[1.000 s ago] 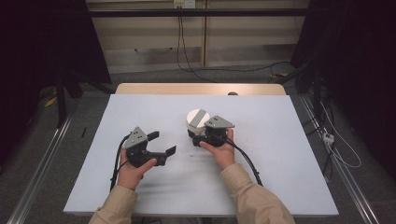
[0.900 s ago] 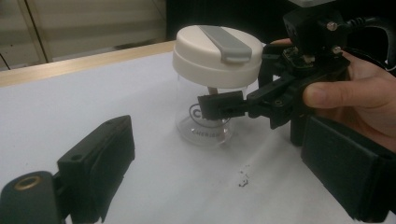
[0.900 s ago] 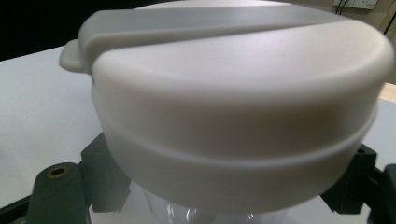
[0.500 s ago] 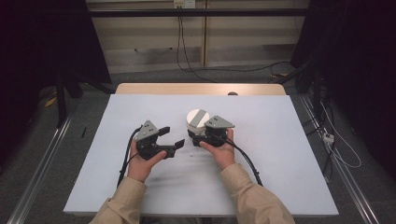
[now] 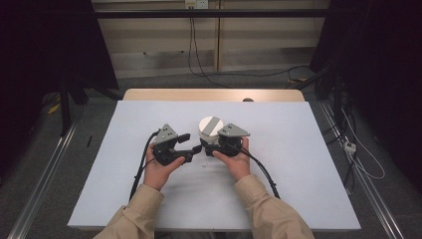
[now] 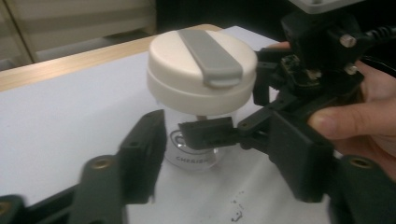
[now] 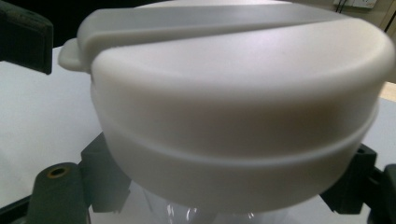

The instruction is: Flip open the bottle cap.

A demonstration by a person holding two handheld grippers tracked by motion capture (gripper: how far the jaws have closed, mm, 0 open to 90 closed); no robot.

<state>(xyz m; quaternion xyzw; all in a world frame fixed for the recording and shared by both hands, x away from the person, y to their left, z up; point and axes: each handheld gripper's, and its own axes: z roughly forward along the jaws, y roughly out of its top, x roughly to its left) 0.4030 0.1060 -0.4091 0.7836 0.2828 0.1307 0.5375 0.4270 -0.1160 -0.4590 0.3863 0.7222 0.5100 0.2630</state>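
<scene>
A clear jar (image 6: 194, 151) with a white lid (image 5: 210, 125) and a grey strap across the top stands mid-table. My right gripper (image 5: 209, 144) is shut on the jar's clear body just under the lid (image 7: 233, 107); one of its fingers (image 6: 208, 133) presses the glass. My left gripper (image 5: 190, 143) is open just left of the jar, jaws pointing at it. In the left gripper view its two jaws stand wide apart, with the jar (image 6: 201, 70) a little ahead between their tips. One left jaw also shows at the upper left of the right gripper view.
The white table top (image 5: 298, 164) is edged by a wooden strip (image 5: 214, 94) at the far side. A few dark specks (image 6: 236, 215) lie on the surface near the jar. Cables (image 5: 266, 174) trail from both grippers toward the person.
My left gripper has moved right and forward, closing in on the jar from the left. The right gripper and the jar have stayed put.
</scene>
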